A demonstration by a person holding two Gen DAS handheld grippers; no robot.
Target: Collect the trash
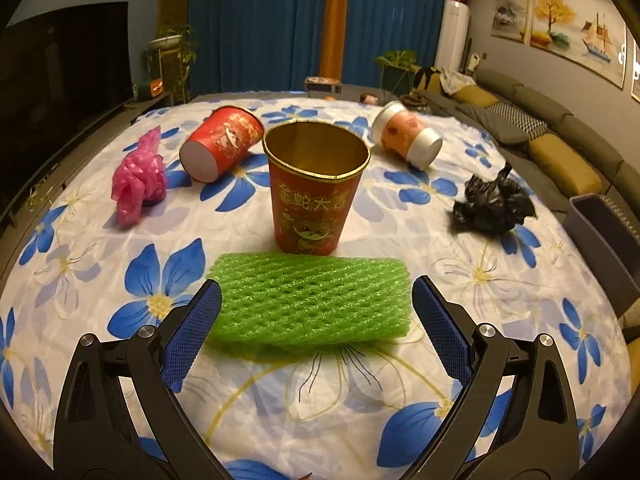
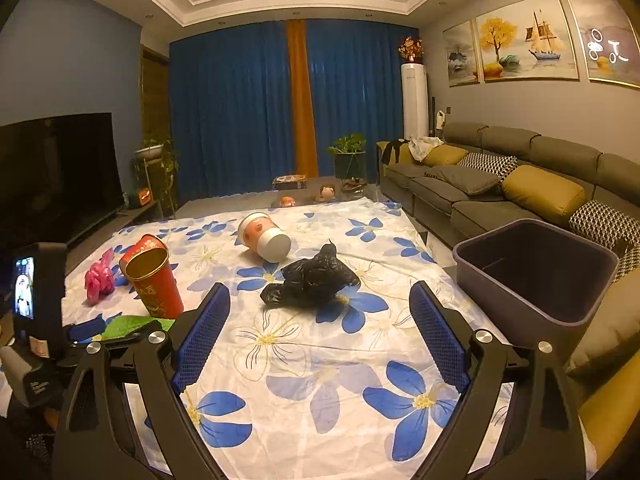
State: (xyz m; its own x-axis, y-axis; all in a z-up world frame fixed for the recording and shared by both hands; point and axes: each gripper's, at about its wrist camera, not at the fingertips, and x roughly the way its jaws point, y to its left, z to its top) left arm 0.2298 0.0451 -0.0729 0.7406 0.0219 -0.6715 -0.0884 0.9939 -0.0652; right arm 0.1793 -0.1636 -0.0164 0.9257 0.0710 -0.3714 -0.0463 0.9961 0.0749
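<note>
left claw (image 1: 316, 308) gapes wide around the green foam net (image 1: 310, 300); right claw (image 2: 320, 320) hangs wide, level over the floral cloth (image 2: 320, 360).

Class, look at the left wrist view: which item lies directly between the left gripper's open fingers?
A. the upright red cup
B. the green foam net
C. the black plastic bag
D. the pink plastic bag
B: the green foam net lies flat between the open left gripper.
</note>
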